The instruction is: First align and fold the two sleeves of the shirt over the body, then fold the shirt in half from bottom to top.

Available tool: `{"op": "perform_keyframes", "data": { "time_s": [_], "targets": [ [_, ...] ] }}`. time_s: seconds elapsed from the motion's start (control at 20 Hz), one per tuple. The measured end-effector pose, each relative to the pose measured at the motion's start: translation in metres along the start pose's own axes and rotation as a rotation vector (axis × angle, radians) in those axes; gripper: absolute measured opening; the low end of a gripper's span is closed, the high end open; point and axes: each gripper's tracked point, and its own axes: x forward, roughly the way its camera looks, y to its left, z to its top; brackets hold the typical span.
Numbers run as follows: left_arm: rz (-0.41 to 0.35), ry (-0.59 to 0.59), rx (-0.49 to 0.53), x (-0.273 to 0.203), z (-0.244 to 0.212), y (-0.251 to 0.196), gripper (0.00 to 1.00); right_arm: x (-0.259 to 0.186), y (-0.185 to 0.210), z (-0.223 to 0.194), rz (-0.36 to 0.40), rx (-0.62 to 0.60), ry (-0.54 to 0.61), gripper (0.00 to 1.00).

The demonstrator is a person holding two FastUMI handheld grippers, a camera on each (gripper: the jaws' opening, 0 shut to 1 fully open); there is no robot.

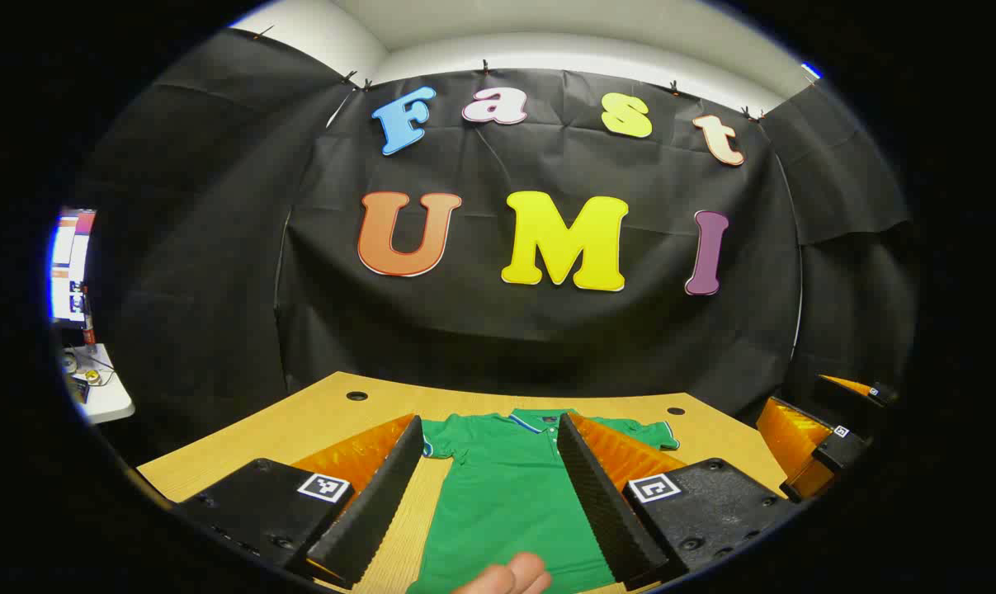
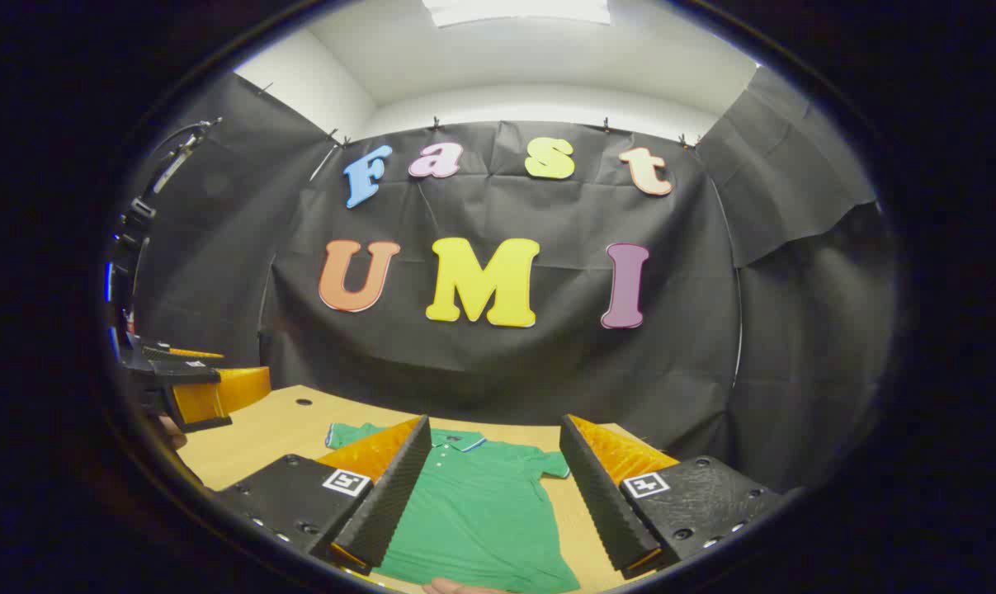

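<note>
A green polo shirt (image 1: pixel 510 495) lies flat on the wooden table (image 1: pixel 299 429), collar at the far end and both short sleeves spread out. My left gripper (image 1: pixel 491 433) hangs open above it, fingers apart over the chest, nothing between them. In the right gripper view the same shirt (image 2: pixel 473 511) lies below my right gripper (image 2: pixel 493 433), which is also open and holds nothing. The right gripper (image 1: pixel 823 441) shows at the right edge of the left gripper view. The left gripper (image 2: pixel 188 384) shows at the left edge of the right gripper view.
A fingertip (image 1: pixel 510 577) shows at the bottom of the left gripper view, over the shirt's lower part. The table has small round holes (image 1: pixel 356 396) near its far edge. Black cloth walls close in the back and sides. A white desk with clutter (image 1: pixel 89 379) stands at the far left.
</note>
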Motion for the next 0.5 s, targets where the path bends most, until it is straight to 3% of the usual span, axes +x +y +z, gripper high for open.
{"op": "perform_keyframes", "data": {
  "time_s": [0.5],
  "targets": [
    [-0.013, 0.018, 0.045, 0.005, -0.01, -0.007, 1.0, 0.014, -0.004, -0.02, 0.001, 0.021, 0.065, 0.95]
  ]
}}
